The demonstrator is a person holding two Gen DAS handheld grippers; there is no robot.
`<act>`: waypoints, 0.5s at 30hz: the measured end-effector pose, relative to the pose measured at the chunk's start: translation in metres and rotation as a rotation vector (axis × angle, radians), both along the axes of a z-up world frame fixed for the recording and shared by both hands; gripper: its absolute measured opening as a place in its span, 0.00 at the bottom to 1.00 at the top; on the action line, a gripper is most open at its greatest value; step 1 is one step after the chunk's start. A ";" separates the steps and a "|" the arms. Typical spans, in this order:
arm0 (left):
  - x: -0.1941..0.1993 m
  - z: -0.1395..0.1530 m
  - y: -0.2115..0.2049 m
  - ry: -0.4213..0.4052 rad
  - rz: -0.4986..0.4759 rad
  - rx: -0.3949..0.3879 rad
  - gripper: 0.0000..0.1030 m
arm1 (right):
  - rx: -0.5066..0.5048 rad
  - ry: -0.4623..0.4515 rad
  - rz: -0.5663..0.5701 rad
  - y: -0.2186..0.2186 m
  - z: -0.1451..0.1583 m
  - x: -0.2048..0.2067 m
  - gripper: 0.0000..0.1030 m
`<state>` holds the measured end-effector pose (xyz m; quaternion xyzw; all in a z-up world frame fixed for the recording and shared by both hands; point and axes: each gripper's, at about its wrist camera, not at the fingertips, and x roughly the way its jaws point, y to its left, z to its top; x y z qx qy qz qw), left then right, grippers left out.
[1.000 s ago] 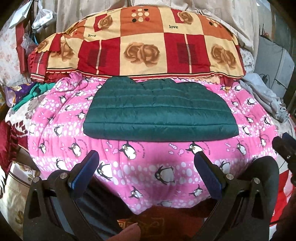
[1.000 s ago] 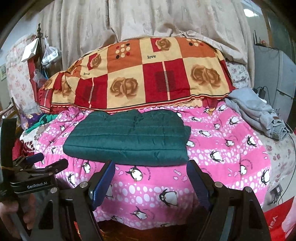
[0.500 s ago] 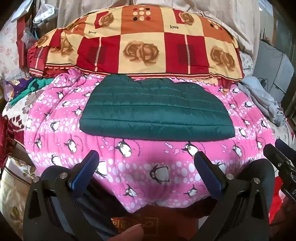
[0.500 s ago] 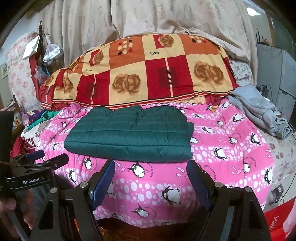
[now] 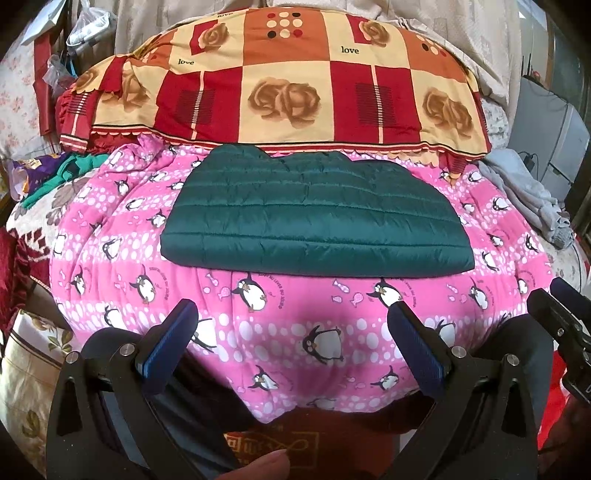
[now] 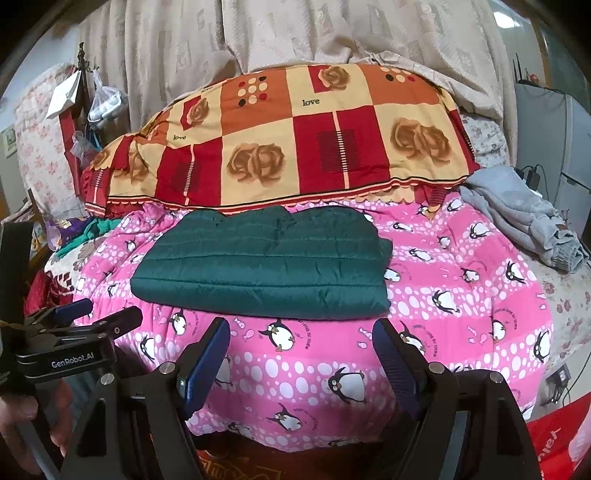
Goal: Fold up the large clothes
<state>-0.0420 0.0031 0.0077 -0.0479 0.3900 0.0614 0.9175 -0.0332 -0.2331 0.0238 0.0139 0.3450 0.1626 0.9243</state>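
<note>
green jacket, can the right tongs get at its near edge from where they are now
Probably yes: the right tongs stand open and empty just short of the folded green jacket, with only bare pink penguin quilt between them and its near edge.

"love" on patchwork quilt [image 6: 295, 140]; "GenRobot.AI" on left gripper [image 6: 74, 363]

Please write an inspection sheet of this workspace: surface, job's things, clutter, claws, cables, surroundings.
Surface: pink penguin quilt over the bed, bare in front.
Job's things: green jacket lies folded flat on the quilt, its far edge against the rose blanket.
Clutter: grey garment crumpled at the right edge; green and purple cloth at the left.
Claws: left claw open, empty, short of the jacket; right claw open, empty, also short.
Cables: plug and cable behind the grey garment.
Surroundings: beige curtain behind; plastic bag hangs at the left.
</note>
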 end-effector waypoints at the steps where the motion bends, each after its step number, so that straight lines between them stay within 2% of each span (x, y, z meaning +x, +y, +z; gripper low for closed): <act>1: 0.000 0.000 0.000 -0.001 0.000 -0.001 1.00 | 0.002 -0.001 0.001 0.000 0.000 0.000 0.75; 15: -0.001 -0.004 -0.002 -0.009 -0.009 -0.003 1.00 | 0.000 0.020 0.022 0.004 -0.002 0.002 0.75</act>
